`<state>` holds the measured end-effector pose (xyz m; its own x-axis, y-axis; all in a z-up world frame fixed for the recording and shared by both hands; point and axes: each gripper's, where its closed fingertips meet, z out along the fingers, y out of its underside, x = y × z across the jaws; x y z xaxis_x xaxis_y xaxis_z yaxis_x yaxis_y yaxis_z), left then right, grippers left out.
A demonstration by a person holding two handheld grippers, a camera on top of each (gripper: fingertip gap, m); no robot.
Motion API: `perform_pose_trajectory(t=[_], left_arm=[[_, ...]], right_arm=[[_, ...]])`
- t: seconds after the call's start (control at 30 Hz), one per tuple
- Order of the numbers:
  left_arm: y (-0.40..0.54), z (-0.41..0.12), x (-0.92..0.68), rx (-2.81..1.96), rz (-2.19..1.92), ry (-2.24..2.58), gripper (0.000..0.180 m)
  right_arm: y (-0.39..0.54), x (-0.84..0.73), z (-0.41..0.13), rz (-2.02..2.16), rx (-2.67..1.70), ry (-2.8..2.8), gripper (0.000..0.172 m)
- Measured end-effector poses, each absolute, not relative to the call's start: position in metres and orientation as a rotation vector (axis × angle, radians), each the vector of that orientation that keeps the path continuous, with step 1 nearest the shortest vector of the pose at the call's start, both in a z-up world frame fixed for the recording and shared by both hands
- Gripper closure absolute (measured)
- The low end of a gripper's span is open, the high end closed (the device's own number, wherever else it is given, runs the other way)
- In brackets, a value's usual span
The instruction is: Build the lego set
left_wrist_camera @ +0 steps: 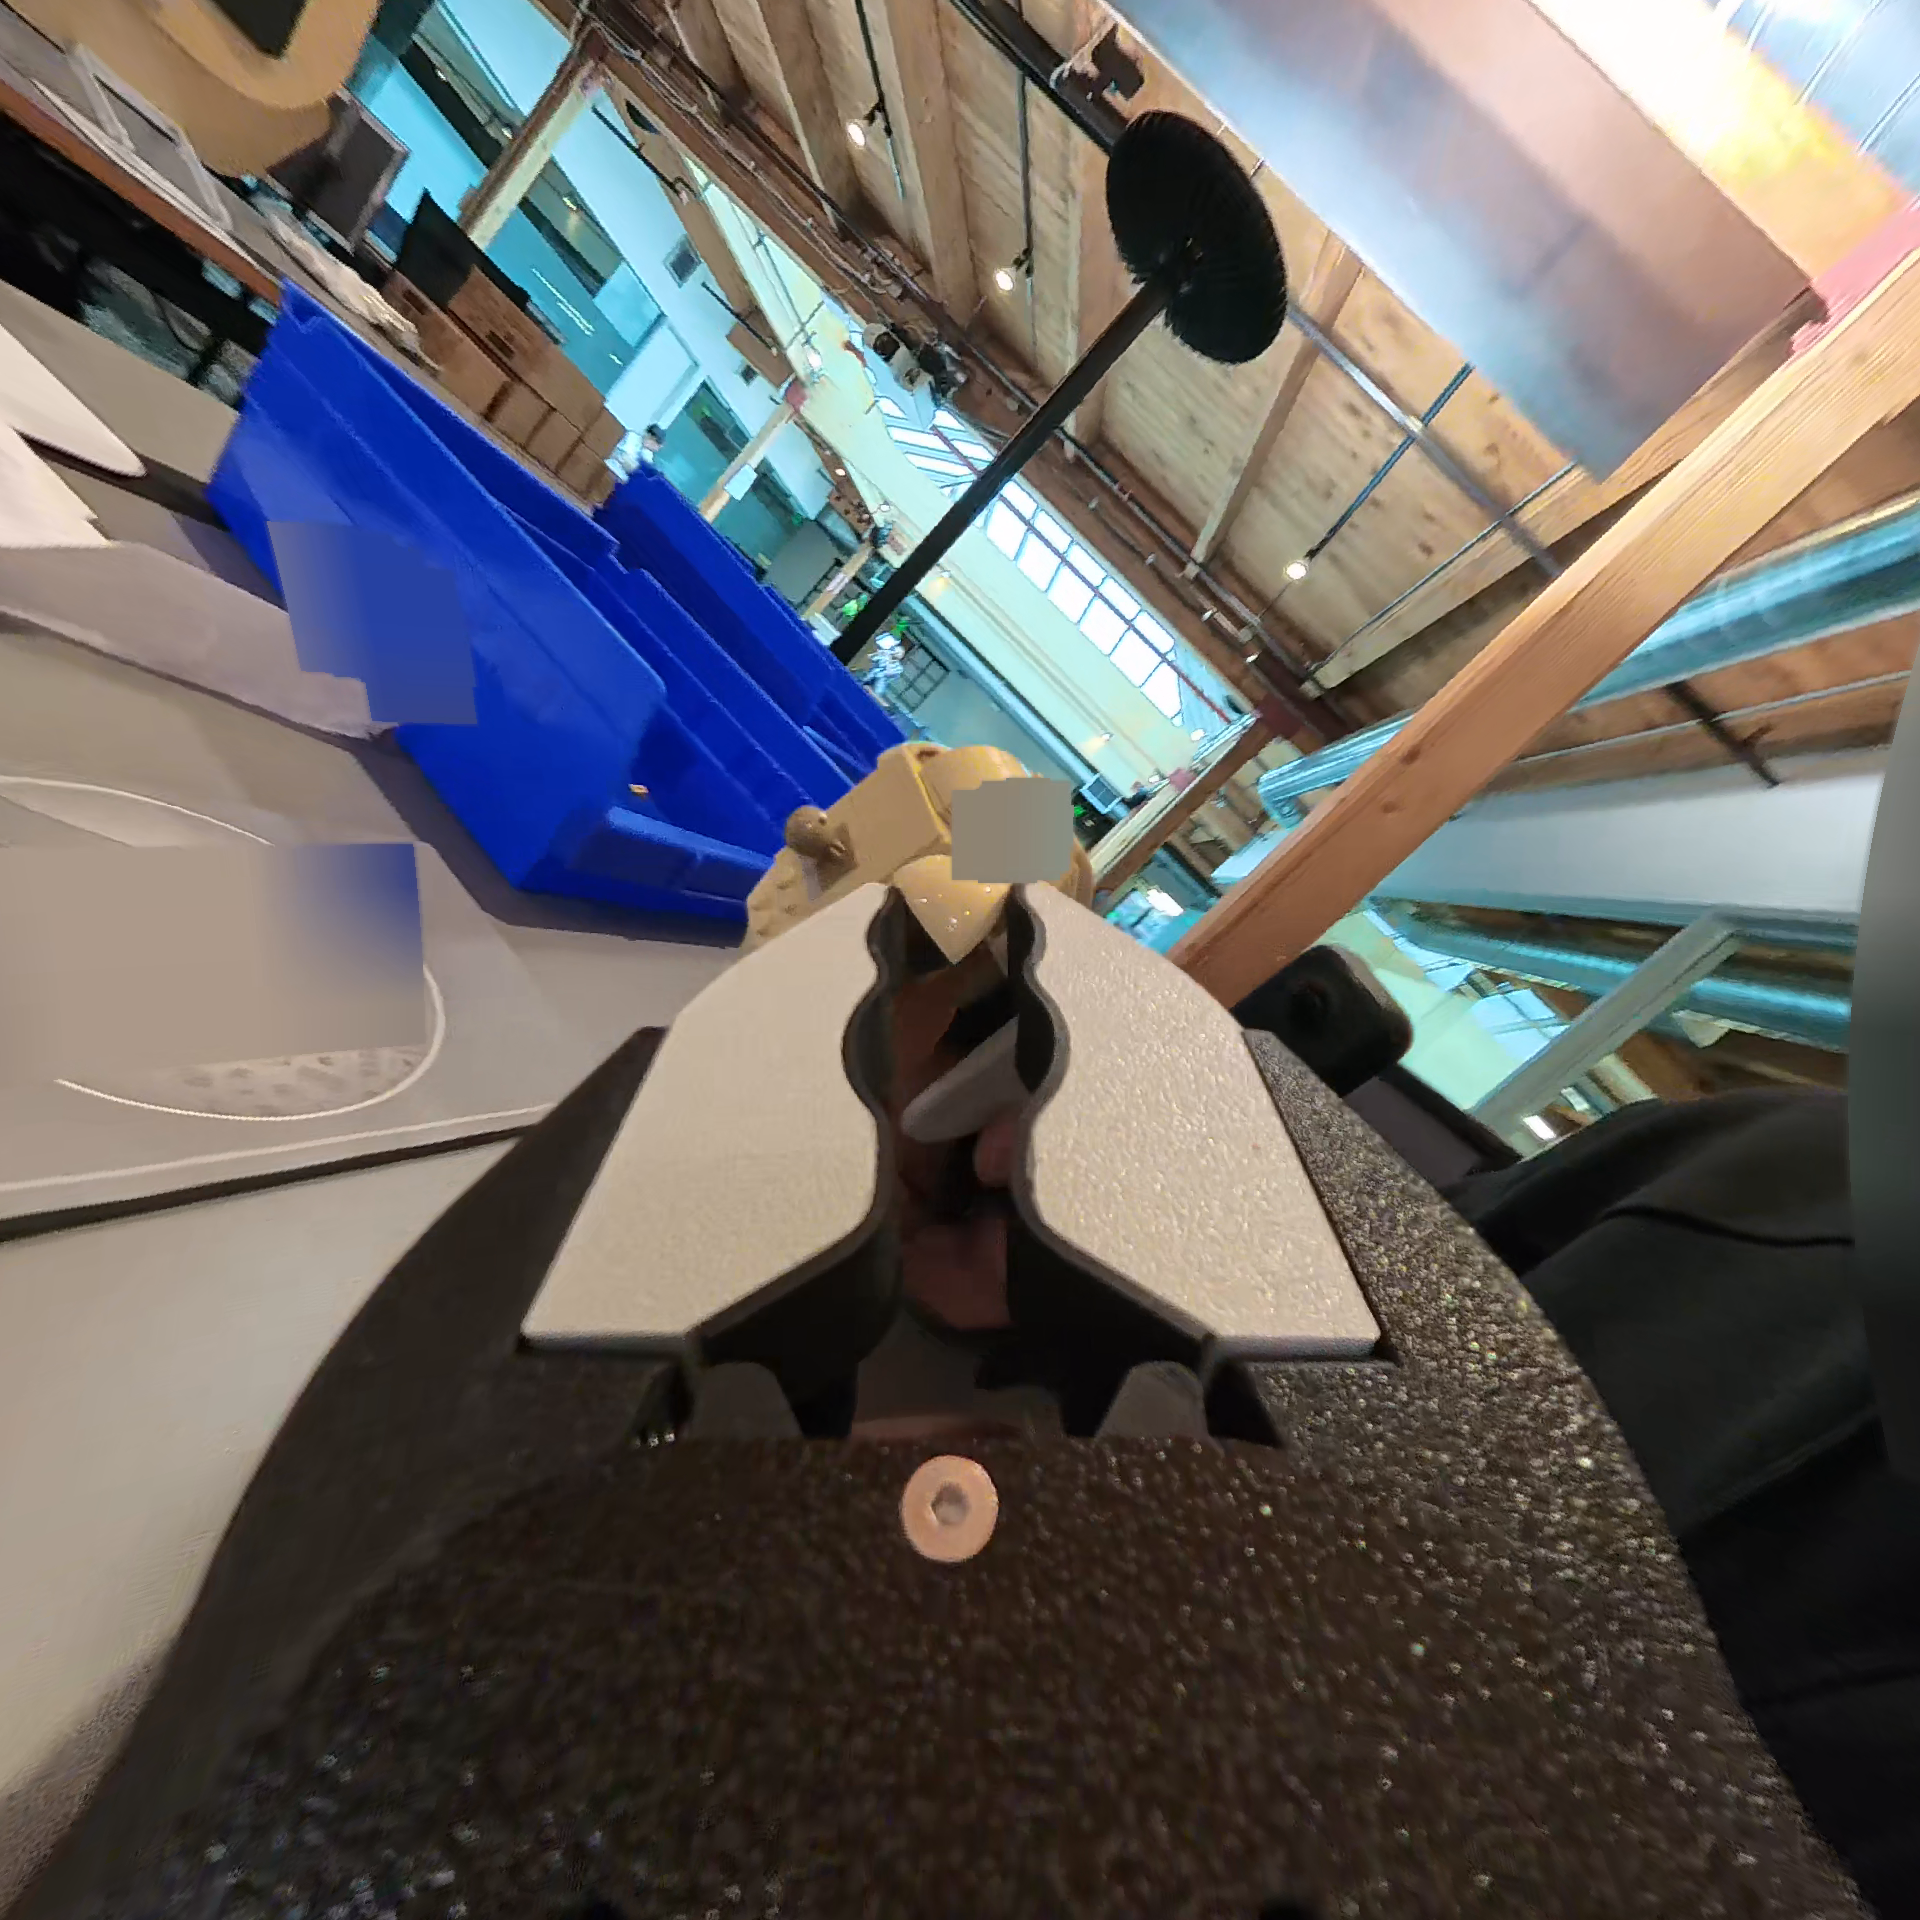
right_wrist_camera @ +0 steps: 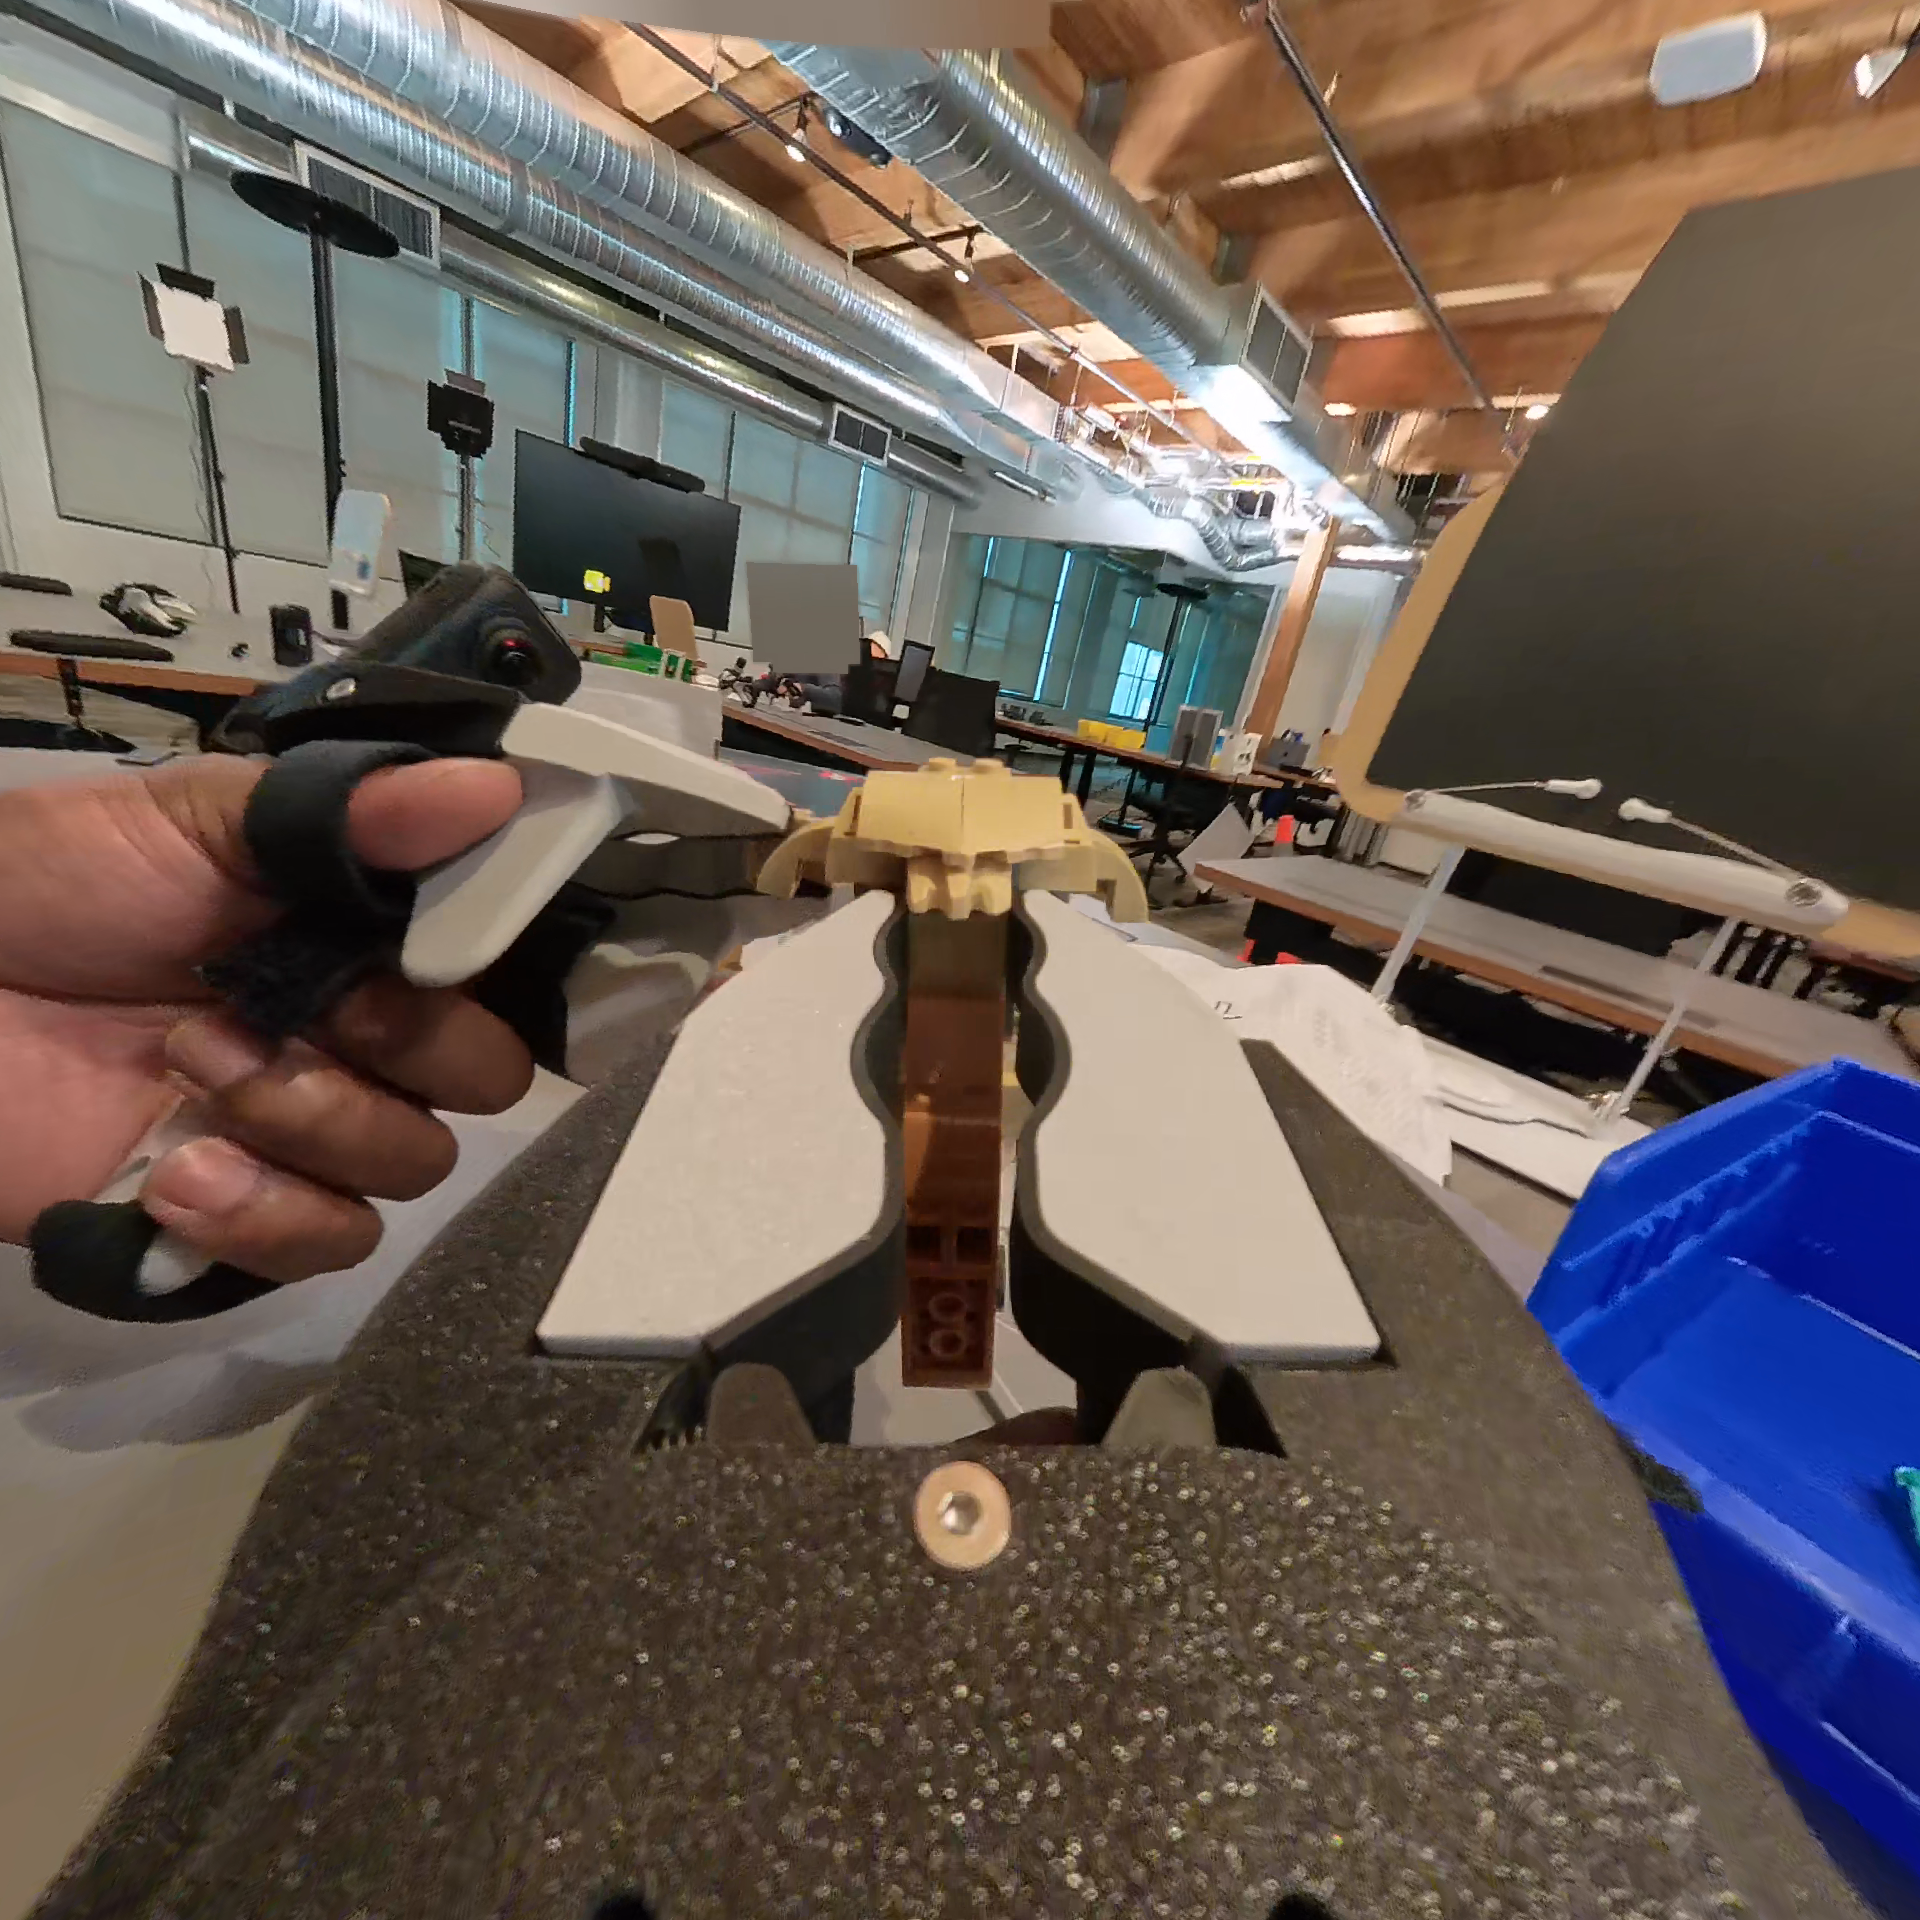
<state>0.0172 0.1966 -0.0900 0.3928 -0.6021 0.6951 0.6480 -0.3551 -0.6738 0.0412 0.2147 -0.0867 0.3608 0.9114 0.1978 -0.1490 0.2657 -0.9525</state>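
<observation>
Both tools grip one light, rigid brick model [right_wrist_camera: 961,831]: right tool [right_wrist_camera: 956,914] clamps its brown stem, left tool [left_wrist_camera: 951,914] its tan end.

Open-plan lab/office: desks [right_wrist_camera: 852,727], monitor [right_wrist_camera: 623,540], studio lights [right_wrist_camera: 192,327].

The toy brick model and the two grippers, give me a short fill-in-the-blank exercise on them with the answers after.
1. The right gripper is shut on the model's ____ brick stem.
2. The model's top is ____ in colour.
3. The left gripper reaches the model's top from the ____ side of the right wrist view.
4. The storage bins on the table are ____.

Missing words: brown; tan; left; blue
</observation>
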Motion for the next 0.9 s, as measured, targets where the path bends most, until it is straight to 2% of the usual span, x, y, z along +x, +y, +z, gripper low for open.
perform_pose_trajectory(t=[0.9], left_arm=[[0.189, -0.080, 0.030, -1.360, -1.493, -0.176, 0.162]], right_arm=[[0.200, 0.047, -0.075, 0.616, -0.866, -0.926, 0.154]])
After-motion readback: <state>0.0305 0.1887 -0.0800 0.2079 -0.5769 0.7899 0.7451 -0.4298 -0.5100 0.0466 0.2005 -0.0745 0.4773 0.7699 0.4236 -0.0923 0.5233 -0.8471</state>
